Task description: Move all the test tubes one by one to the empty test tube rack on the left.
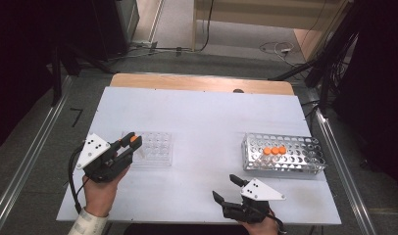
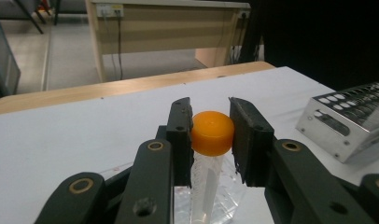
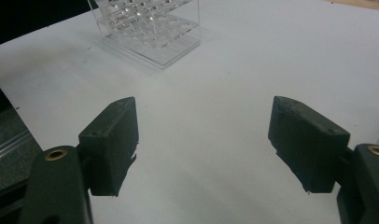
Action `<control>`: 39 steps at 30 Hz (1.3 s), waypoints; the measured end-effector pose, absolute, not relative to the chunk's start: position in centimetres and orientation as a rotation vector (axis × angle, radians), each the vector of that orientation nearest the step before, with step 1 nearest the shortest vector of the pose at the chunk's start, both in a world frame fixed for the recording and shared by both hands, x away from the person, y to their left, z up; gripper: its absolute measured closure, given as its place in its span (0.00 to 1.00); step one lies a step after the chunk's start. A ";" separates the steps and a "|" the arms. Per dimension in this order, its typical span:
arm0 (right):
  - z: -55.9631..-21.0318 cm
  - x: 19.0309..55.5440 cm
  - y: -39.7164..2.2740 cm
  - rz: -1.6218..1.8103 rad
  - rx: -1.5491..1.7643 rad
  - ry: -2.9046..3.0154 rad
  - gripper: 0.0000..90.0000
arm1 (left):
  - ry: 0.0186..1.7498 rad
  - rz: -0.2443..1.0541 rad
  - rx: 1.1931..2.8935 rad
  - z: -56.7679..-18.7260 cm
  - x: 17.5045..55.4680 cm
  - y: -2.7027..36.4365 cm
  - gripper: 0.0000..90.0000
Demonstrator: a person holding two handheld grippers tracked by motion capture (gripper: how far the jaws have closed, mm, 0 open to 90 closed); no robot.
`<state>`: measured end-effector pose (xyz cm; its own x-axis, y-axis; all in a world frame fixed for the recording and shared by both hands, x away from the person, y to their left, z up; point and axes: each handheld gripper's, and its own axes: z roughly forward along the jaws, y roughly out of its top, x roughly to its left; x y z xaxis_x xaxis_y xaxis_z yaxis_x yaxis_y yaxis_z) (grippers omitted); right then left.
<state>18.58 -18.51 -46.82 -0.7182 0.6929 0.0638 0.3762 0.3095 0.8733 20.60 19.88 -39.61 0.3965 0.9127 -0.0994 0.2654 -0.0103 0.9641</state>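
Two jaws of the left gripper (image 2: 211, 133) clamp a tube (image 2: 211, 140) by its orange cap, above the clear rack (image 1: 155, 147); the tube's lower end is cut off by the frame. Right gripper (image 1: 225, 188) hangs released, well apart from the metal rack (image 1: 305, 164).

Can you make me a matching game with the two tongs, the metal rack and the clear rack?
Things:
1. left tongs
2. right tongs
3. metal rack
4. clear rack

States:
A. holds three orange-capped tubes
B. open, with nothing between them
C. shut on an orange-capped tube
D. see-through, standing at the table's left side

Pairs: 1-C, 2-B, 3-A, 4-D
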 end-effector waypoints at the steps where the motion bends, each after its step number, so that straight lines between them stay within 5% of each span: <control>1: -46.8 18.6 -18.5 1.372 0.962 2.258 0.26 | 1.100 0.729 1.527 -39.5 20.7 20.1 0.78; 39: -46.8 18.5 -18.7 1.374 0.965 2.252 0.27 | 1.192 0.788 1.607 -43.5 22.9 21.5 0.78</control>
